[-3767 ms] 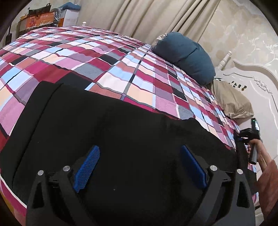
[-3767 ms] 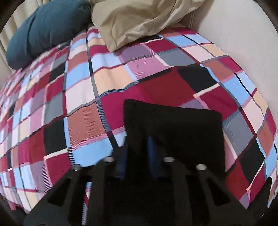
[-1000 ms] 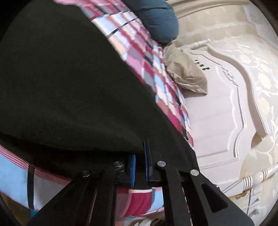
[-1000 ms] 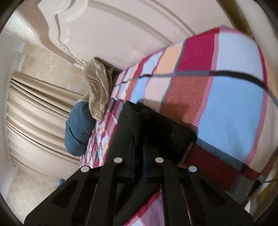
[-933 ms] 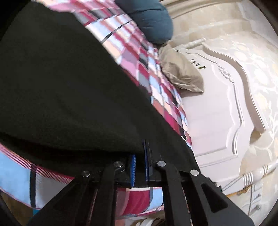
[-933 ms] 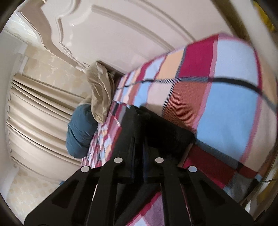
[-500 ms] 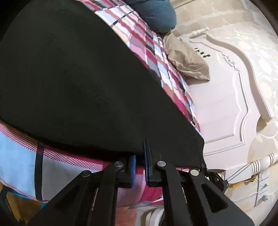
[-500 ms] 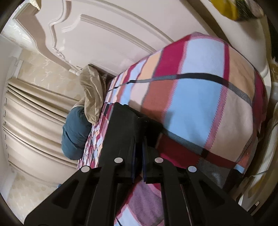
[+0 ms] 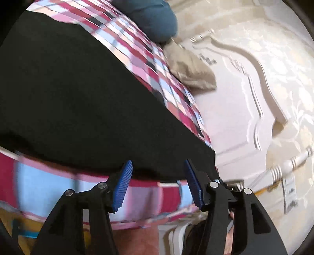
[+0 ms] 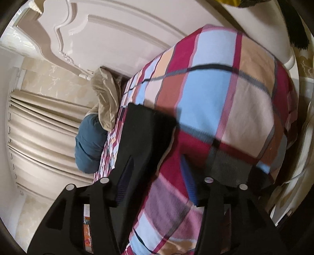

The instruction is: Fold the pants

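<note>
Left wrist view: both tongs (image 9: 157, 184) (image 10: 157, 176) spread, black pants (image 9: 78, 98) lying just ahead.

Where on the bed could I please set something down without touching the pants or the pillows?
Free: the checked bedspread between the pants and the headboard, and the strip beyond the pants toward the blue pillow. Crowded: the head end, with the tan pillow beside the blue one.

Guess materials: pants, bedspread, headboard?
Pants: matte black, soft, probably knit or fleece; no sheen, rounded folded edge. Bedspread: woven plaid fabric, fine ribbing visible. Headboard: carved, glossy cream paint, likely wood; highlights along the mouldings.
</note>
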Demonstrator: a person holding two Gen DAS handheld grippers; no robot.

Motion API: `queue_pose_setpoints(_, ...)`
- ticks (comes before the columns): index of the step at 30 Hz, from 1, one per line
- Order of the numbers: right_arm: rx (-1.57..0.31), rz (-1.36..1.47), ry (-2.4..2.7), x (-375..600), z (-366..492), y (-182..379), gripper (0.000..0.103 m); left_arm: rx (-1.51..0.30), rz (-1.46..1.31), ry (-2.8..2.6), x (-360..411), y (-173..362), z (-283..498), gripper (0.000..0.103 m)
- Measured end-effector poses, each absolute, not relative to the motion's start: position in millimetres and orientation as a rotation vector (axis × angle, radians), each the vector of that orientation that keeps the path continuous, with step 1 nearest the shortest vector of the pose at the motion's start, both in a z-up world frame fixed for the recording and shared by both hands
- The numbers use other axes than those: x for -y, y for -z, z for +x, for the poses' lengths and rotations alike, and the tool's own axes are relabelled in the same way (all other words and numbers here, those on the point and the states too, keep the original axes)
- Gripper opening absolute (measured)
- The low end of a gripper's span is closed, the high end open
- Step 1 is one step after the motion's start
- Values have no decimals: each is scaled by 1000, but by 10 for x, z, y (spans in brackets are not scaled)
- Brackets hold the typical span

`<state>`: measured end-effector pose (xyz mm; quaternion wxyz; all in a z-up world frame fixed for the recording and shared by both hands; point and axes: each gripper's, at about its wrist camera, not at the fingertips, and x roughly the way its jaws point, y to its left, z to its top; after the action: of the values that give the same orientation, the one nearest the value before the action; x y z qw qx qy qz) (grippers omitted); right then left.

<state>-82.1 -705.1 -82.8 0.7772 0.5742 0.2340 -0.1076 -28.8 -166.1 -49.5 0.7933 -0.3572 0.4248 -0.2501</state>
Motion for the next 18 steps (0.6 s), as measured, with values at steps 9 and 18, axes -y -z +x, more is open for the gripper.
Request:
queue_pose_setpoints(9,-524,1212,228,6979,-463,800,55,-718,-768,423,704,216,-223,67)
queue_pose_setpoints(18,-562,1172,243,7236,-362,864,9,-712,-644,264,33,330,106,75)
